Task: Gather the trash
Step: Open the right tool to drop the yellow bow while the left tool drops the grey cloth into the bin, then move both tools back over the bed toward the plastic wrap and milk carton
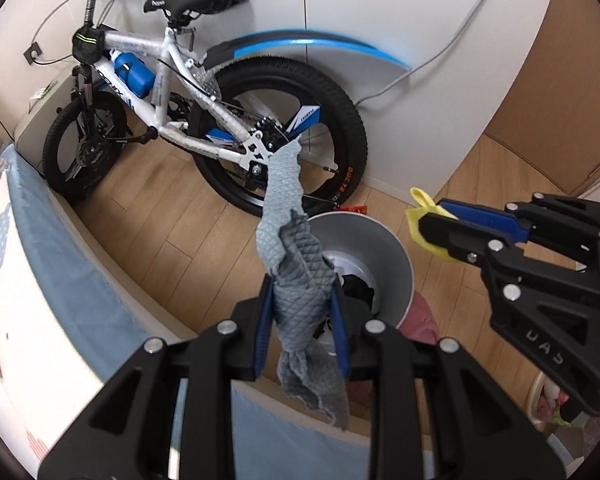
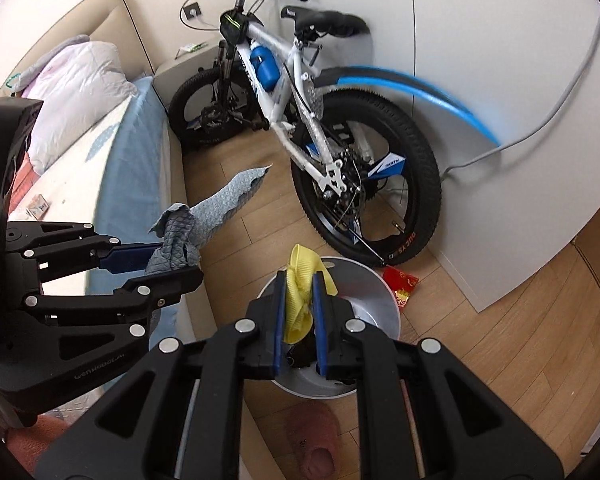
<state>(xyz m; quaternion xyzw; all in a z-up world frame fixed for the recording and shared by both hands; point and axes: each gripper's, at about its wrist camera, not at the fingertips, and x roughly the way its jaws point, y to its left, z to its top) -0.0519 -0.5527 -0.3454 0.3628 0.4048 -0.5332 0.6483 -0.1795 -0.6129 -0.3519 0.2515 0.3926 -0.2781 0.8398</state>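
Both of my grippers over the round grey metal waste bin [image 1: 384,248], each carrying one piece of trash. My left gripper [image 1: 302,312] has its blue-padded fingers pressed onto a crumpled grey-blue quilted paper towel [image 1: 296,280]; the towel sticks up past the fingertips and a ragged tail hangs down behind them. From the left wrist view it appears just short of the bin's near rim, not yet squarely over the opening. My right gripper [image 2: 300,308] pinches a crumpled yellow strip of soft plastic or cloth [image 2: 300,300], and from its own camera the bin mouth lies directly beneath the fingertips.

Progress, as I judge it: two items are picked up and carried to the bin, neither is released. Dark rubbish [image 1: 358,288] already lies at the bin's bottom. A small red printed packet [image 2: 400,282] rests on the wooden floor [image 2: 500,340] just beside the bin, near the rear tyre of the white-and-blue bicycle [image 2: 300,100]; I take it as one piece left to collect.

Clearances: the blue-edged mattress [image 1: 60,260] stands close on the left of the bin, the bicycle wheel close behind it, a white cabinet panel [image 2: 500,200] to the right. The two grippers are near each other but apart. Open floor lies on the near right side.
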